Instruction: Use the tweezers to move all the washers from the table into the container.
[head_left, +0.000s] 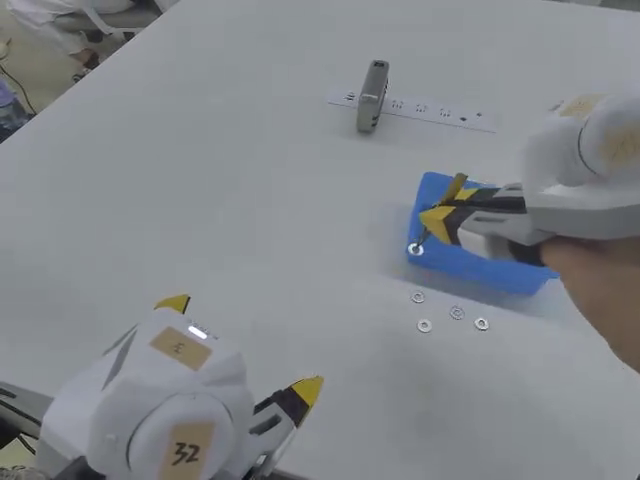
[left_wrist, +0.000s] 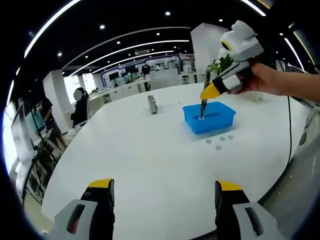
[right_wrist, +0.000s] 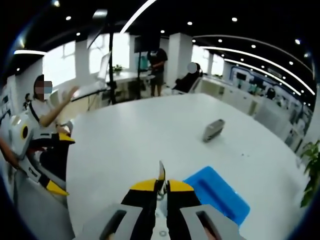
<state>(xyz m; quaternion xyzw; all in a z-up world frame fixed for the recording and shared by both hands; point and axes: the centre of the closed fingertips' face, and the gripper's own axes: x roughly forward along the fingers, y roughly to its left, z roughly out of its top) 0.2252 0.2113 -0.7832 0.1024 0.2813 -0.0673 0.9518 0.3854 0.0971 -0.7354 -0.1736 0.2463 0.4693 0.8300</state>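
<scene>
Right gripper (head_left: 440, 215) jaws pinch the tweezers (head_left: 424, 236), whose tip carries a washer (head_left: 415, 249) over the blue container (head_left: 480, 268), at its 9 o'clock corner, seemingly to drop it in. Four loose washers (head_left: 457, 313) wait on the bench (head_left: 250, 180) at its 6 o'clock. Left gripper (head_left: 240, 345) jaws idle wide.

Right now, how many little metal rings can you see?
5. Four washers lie on the table beside the blue container; one is at the tweezers' tip over its corner. More may hide inside.

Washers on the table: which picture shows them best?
The head view: four washers lie apart on the white table, just in front of the blue container, each ring clear. The left gripper view shows the washers as tiny specks. In the right gripper view I cannot make them out.
</scene>
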